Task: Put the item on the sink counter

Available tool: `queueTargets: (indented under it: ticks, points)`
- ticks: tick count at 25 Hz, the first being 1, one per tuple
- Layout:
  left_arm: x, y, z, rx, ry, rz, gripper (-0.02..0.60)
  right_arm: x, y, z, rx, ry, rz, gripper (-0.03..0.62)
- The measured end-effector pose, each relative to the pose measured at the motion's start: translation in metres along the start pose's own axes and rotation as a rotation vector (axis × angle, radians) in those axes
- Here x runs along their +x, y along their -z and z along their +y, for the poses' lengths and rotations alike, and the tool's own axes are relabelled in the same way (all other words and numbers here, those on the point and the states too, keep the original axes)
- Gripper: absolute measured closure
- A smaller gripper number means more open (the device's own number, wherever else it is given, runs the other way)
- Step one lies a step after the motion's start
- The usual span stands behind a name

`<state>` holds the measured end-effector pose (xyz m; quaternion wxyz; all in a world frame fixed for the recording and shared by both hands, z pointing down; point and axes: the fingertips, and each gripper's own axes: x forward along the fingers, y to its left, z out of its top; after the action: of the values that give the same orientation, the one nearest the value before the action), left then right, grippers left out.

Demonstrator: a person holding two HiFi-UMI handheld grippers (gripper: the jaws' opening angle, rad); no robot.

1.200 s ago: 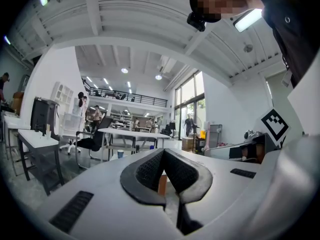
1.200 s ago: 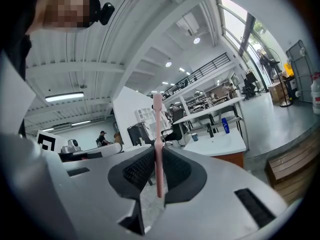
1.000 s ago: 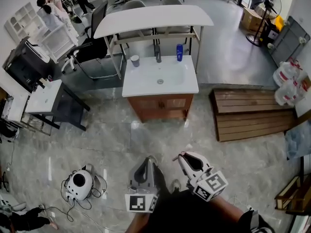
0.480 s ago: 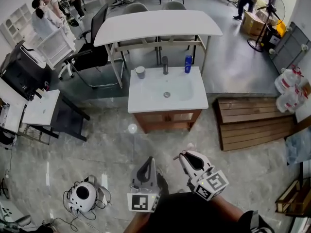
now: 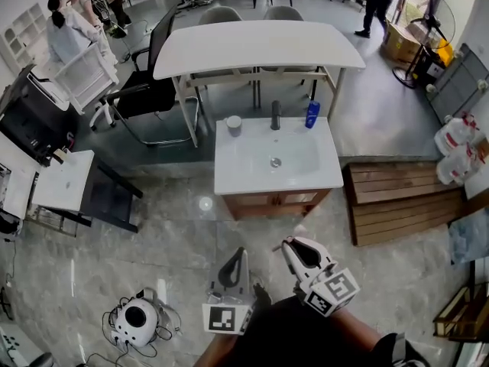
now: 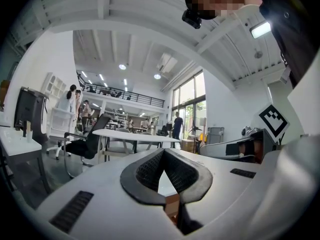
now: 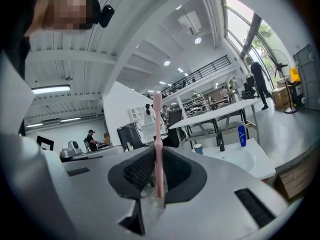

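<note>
The sink counter (image 5: 321, 176) is a white basin top on a wooden cabinet, ahead in the head view. On its back edge stand a grey cup (image 5: 234, 125), a dark faucet (image 5: 276, 115) and a blue bottle (image 5: 312, 114). My right gripper (image 5: 299, 252) is shut on a thin pink toothbrush (image 7: 157, 134), which stands upright between the pads. The same counter (image 7: 250, 159) shows to the right in the right gripper view. My left gripper (image 5: 233, 270) is held low beside it, with its jaws (image 6: 163, 154) shut and nothing between them. Both grippers hang over the floor, well short of the counter.
A long white table (image 5: 263, 44) stands right behind the sink, with a black office chair (image 5: 149, 90) to its left. A wooden pallet (image 5: 405, 201) lies right of the counter. A small white table (image 5: 61, 178) and a round white device with cables (image 5: 136, 318) sit at the left. People stand far back (image 5: 72, 14).
The sink counter has come nearer and shifted right in the head view as the person walked toward it. Both grippers keep the same pose, and the toothbrush is still held.
</note>
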<state>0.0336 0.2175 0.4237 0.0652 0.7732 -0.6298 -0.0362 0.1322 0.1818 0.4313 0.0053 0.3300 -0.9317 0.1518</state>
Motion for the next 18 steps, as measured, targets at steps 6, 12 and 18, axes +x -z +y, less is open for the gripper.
queueTargets:
  ticks: [6, 12, 18]
  points:
    - [0.016, -0.003, 0.029, -0.002, 0.020, -0.008, 0.566, 0.032, -0.005, 0.002, 0.009, 0.020, -0.012, 0.546]
    - [0.030, 0.001, 0.047, -0.012, 0.025, 0.004, 0.566, 0.060, -0.003, 0.000, 0.006, 0.010, 0.005, 0.546]
    - [0.055, -0.001, 0.069, -0.012, 0.007, 0.008, 0.566, 0.098, -0.010, -0.010, 0.006, -0.018, 0.005, 0.546]
